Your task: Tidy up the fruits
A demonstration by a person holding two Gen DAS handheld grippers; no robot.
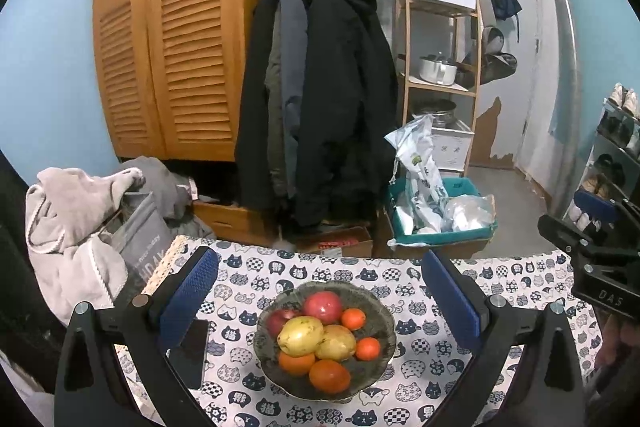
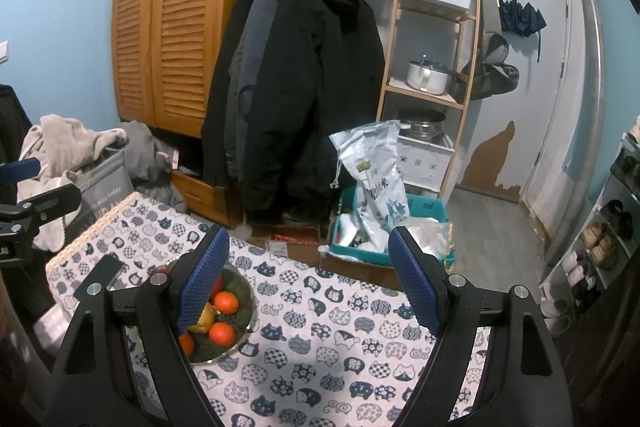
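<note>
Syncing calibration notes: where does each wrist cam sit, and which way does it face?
Left wrist: on the left gripper, facing the fruit bowl between its open fingers; right gripper at right edge.
Right wrist: on the right gripper, facing bare tablecloth; bowl behind its left finger, also open.
Shared: bowl, tablecloth, phone, coats.

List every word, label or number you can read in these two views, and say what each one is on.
"DAS": white letters on the black body of the right gripper, seen from the left wrist.
"today": end of a small line on the grey fabric bag; its larger letters below are cut off.
Rice sack: large printed characters, too blurred to read.
White drawer box on the shelf: small marks, unreadable.
Tablecloth: cat faces bear tiny characters, too small to read.
</note>
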